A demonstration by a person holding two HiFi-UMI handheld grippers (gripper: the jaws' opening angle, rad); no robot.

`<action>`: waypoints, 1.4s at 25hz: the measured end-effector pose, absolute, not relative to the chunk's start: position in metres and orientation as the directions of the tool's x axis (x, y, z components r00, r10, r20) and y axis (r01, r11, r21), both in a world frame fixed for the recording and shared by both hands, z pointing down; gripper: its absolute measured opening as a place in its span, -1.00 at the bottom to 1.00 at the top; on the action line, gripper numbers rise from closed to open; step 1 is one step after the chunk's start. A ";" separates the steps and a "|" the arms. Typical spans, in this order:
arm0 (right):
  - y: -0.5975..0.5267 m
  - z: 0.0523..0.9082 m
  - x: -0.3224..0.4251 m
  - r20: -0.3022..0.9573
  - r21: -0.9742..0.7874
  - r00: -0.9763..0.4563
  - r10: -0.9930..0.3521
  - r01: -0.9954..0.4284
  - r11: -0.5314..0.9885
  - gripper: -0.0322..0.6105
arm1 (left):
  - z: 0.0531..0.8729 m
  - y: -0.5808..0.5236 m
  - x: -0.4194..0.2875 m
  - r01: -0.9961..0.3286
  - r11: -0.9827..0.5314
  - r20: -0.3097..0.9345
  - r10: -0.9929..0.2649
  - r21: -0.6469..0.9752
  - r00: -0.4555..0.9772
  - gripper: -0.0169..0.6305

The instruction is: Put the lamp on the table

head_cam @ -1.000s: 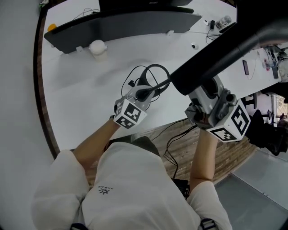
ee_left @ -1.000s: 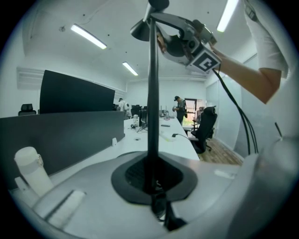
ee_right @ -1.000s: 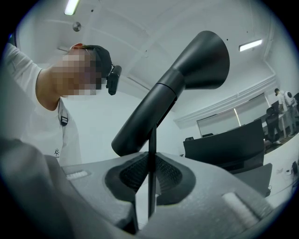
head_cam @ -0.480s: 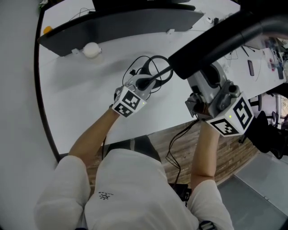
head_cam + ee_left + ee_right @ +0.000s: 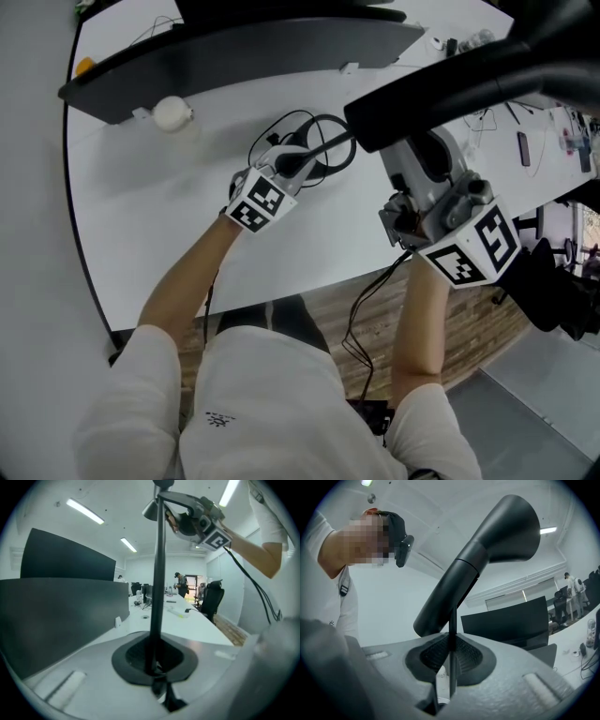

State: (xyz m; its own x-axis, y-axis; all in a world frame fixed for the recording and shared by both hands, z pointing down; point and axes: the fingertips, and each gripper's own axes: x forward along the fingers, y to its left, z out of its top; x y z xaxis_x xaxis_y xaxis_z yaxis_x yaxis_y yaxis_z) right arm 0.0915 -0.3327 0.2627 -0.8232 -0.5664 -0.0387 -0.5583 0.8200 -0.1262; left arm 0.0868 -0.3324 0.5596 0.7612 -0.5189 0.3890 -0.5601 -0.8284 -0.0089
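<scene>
Lamp (image 5: 441, 89), black, with a thin stem and cone shade. Location: in the air above the near half of the white table (image 5: 150, 234), carried by two grips. It is not yet seen to be standing, as no view shows its foot or whether it touches the tabletop.

Left claw (image 5: 286, 167): closed tight on the lower stem (image 5: 158, 588), which rises straight up between the pads in the left gripper view.

Right claw (image 5: 412, 202): closed on a thin rod just under the shade (image 5: 487, 555), which fills the upper part of the right gripper view.

Change noted: over the last second both claws have gone further in from the table's near edge and somewhat lower. The left marker cube now lies well inside the edge, where it earlier hung close to it. Neither grip has altered.

Meaning for the task, as a judgement: the carry is nearly over and the set-down is next. The lamp must come down upright until its base bears on the tabletop before either claw lets go.

Nearby: a looped black cable (image 5: 323, 141) just beyond the left claw, which could foul the base. A white round object (image 5: 172, 112) and a dark panel (image 5: 234, 52) stand well apart.
</scene>
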 end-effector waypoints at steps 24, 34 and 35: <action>-0.397 0.312 0.091 0.009 -0.127 -0.767 -0.642 -0.637 0.760 -0.79 | 0.615 -0.400 0.080 -0.534 -0.846 0.425 -0.487 -0.011 0.763 -0.95; -0.403 0.319 0.087 0.013 -0.119 -0.768 -0.641 -0.637 0.761 -0.79 | 0.618 -0.406 0.079 -0.531 -0.847 0.427 -0.485 -0.013 0.763 -0.96; -0.403 0.319 0.087 0.013 -0.120 -0.768 -0.640 -0.637 0.762 -0.79 | 0.620 -0.406 0.078 -0.535 -0.845 0.432 -0.486 -0.008 0.760 -0.96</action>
